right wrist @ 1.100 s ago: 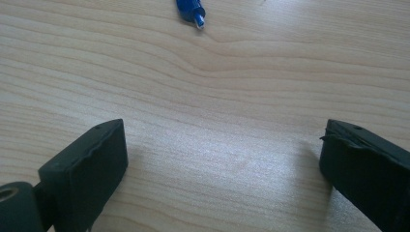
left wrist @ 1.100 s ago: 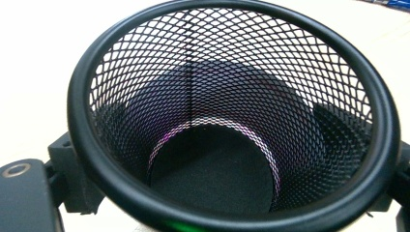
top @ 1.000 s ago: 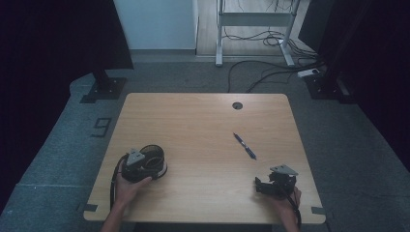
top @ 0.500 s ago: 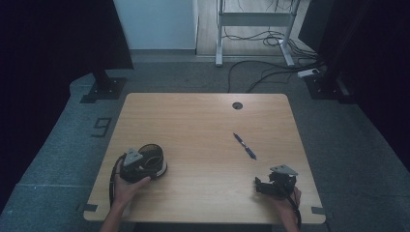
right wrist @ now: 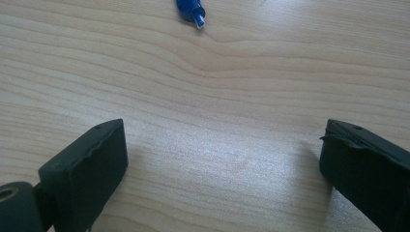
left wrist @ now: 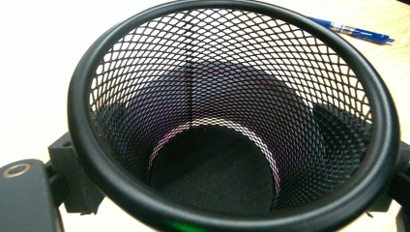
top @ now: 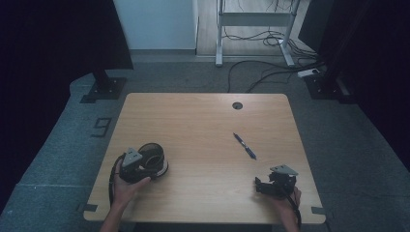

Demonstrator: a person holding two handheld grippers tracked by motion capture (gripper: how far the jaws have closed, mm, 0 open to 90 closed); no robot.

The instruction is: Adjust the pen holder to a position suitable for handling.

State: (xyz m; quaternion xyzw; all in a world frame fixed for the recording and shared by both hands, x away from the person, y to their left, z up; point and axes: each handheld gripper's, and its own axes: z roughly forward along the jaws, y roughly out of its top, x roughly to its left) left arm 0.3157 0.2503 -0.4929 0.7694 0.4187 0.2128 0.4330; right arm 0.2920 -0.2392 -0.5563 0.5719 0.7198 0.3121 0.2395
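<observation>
A black mesh pen cup (top: 153, 157) is gripped between the left gripper (top: 138, 164) jaws at the desk (top: 193, 125) front-left. The right gripper (right wrist: 217, 164) is spread wide, nothing held. A blue pen (top: 245, 146) is left lying near it.

Wooden table (top: 203, 125) with grommet hole (top: 237, 105), floor cables (top: 261, 72), metal stand frame (top: 254, 19)

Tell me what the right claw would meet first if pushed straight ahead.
Probably the pen: the open right claw looks along bare table towards its near end, though the pen lies slightly left of centre.
</observation>
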